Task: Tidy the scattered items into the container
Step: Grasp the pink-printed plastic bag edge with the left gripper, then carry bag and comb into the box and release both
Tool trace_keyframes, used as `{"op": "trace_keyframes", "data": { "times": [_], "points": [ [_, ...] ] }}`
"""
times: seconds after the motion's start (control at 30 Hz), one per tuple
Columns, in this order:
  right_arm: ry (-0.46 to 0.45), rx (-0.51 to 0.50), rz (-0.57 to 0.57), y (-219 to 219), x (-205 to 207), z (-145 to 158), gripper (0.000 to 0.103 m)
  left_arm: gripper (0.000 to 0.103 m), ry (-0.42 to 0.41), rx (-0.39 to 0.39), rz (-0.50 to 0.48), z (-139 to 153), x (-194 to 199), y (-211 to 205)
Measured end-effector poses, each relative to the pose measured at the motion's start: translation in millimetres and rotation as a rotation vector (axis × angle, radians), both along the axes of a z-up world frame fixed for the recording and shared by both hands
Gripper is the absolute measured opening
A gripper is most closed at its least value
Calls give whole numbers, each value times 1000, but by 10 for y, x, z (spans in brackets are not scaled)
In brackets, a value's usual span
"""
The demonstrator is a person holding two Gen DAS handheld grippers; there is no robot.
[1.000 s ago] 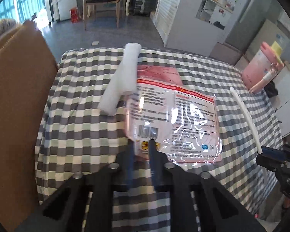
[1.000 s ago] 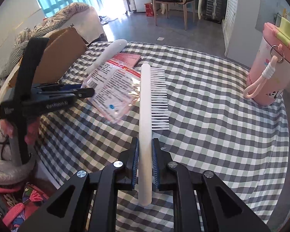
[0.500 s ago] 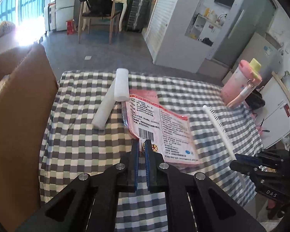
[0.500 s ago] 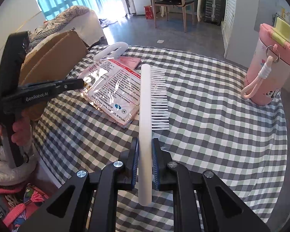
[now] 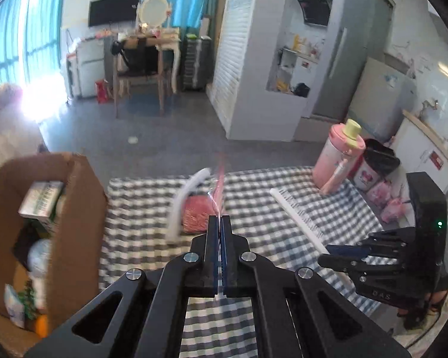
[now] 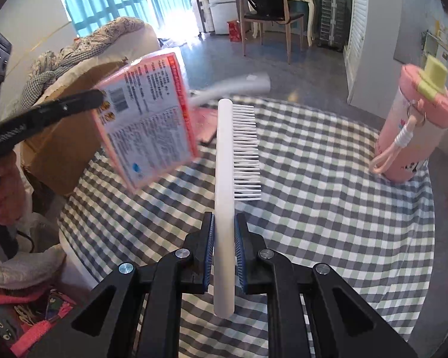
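The plastic packet (image 6: 147,116) with the red border and printed text is up in the air, off the checkered tablecloth (image 6: 328,208), pinched at one corner by the left gripper (image 5: 219,223), whose jaws are clamped tight on it. From the left wrist view you only see the packet edge-on, a thin blurry sliver. The cardboard box (image 5: 74,208) sits just off the table's left edge, already with a few things inside. The right gripper (image 6: 224,229) is squeezed narrow on the handle of a white comb (image 6: 224,161), teeth pointing right. A white foam tube (image 5: 188,194) and another pink packet (image 5: 195,211) lie on the cloth. A pink bottle (image 6: 415,125) stands way off to the right.
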State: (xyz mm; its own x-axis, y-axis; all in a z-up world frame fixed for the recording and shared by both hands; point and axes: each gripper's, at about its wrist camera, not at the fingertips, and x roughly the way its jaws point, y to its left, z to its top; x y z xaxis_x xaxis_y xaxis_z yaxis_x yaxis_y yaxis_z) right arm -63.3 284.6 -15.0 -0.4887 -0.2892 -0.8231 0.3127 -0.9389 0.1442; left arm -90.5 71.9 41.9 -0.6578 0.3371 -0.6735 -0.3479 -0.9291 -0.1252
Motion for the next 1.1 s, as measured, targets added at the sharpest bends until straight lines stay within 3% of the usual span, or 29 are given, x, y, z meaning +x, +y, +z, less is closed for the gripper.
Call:
{"op": "trace_keyframes", "data": {
  "times": [0.27, 0.6, 0.9, 1.1],
  "points": [
    [22, 3, 35, -171, 25, 124, 13, 0, 23, 6, 37, 109, 81, -229],
    [92, 9, 97, -531, 24, 414, 13, 0, 134, 5, 119, 572, 161, -692],
    [207, -18, 266, -1338, -130, 842, 13, 0, 272, 14, 231, 1123, 334, -1339],
    [231, -33, 408, -2118, -238, 951, 13, 0, 288, -12, 323, 1184, 462, -1792]
  ]
}}
